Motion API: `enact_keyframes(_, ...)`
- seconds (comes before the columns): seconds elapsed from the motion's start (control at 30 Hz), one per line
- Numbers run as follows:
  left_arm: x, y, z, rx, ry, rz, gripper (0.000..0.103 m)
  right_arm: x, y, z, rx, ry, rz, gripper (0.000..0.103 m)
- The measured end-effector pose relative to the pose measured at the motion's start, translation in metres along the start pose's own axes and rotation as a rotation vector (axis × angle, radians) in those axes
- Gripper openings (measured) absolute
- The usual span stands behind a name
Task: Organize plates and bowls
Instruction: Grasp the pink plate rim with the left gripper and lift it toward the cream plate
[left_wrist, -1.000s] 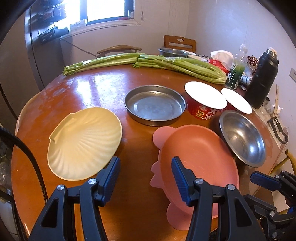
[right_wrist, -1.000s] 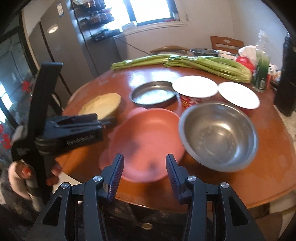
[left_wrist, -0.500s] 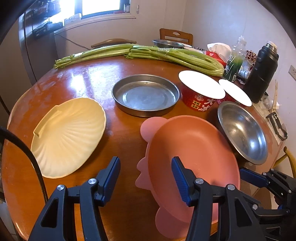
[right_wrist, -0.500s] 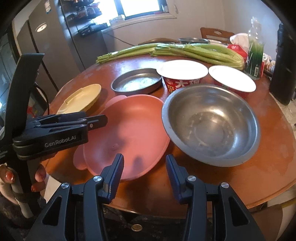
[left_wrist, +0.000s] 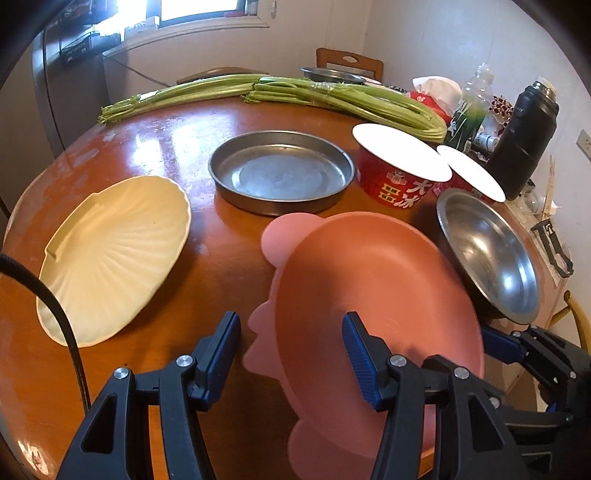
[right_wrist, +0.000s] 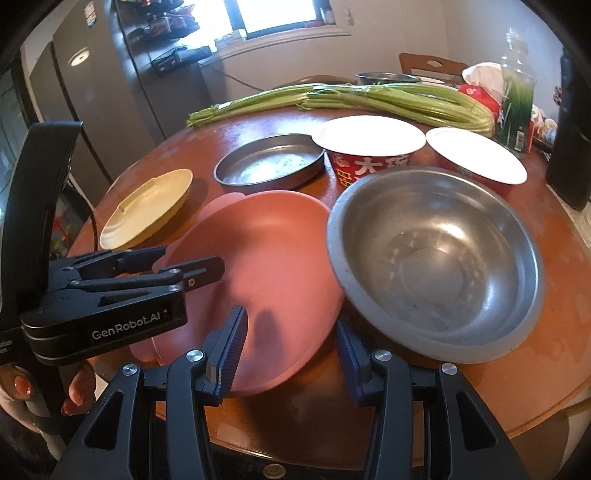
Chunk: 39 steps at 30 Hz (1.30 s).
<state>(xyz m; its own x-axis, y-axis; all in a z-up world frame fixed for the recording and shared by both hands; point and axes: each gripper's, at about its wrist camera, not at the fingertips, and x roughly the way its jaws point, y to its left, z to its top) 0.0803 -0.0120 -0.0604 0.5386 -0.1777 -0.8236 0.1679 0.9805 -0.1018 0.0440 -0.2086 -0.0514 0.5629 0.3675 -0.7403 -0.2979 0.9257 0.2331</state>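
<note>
A pink plate (left_wrist: 369, 288) with lobed edges lies at the table's near edge, also seen in the right wrist view (right_wrist: 266, 266). My left gripper (left_wrist: 291, 350) is open, its jaws astride the plate's near left rim. My right gripper (right_wrist: 291, 347) is open at the plate's near right rim, next to a steel bowl (right_wrist: 436, 258) that also shows in the left wrist view (left_wrist: 487, 251). A cream shell plate (left_wrist: 114, 254) lies left. A shallow steel pan (left_wrist: 280, 171) sits behind the pink plate.
Two red paper bowls with white lids (left_wrist: 400, 166) stand behind the steel bowl. Long celery bundles (left_wrist: 332, 98) lie across the far table. A black flask (left_wrist: 524, 140), a bottle and packets crowd the far right. A chair (left_wrist: 349, 62) stands behind.
Both grippers have moved forward and lower toward the pink plate, which now fills more of each view. The jaws stay open.
</note>
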Motion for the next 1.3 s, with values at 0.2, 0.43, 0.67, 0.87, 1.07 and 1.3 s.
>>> enact_keyframes(0.2,-0.002,0.0,0.0,0.004,-0.007,-0.009,0.056,0.0,0.005,0.0,-0.023,-0.004,-0.01,0.049)
enact_keyframes(0.43,-0.011,0.007,-0.002,-0.015,-0.023,-0.006,0.056,-0.005,0.015,0.002,-0.043,-0.019,-0.016,0.051)
enact_keyframes(0.67,-0.027,0.017,-0.004,-0.04,-0.06,0.015,0.056,-0.009,0.032,0.004,-0.081,-0.03,-0.005,0.051)
enact_keyframes(0.87,-0.045,0.036,-0.002,-0.074,-0.106,0.032,0.056,-0.012,0.049,0.014,-0.106,-0.051,0.006,0.051)
enact_keyframes(1.07,-0.061,0.058,0.002,-0.111,-0.144,0.07,0.056,-0.013,0.075,0.028,-0.146,-0.073,0.033,0.051)
enact_keyframes(1.3,-0.076,0.081,0.012,-0.136,-0.177,0.092,0.056,-0.012,0.095,0.049,-0.165,-0.099,0.063,0.051)
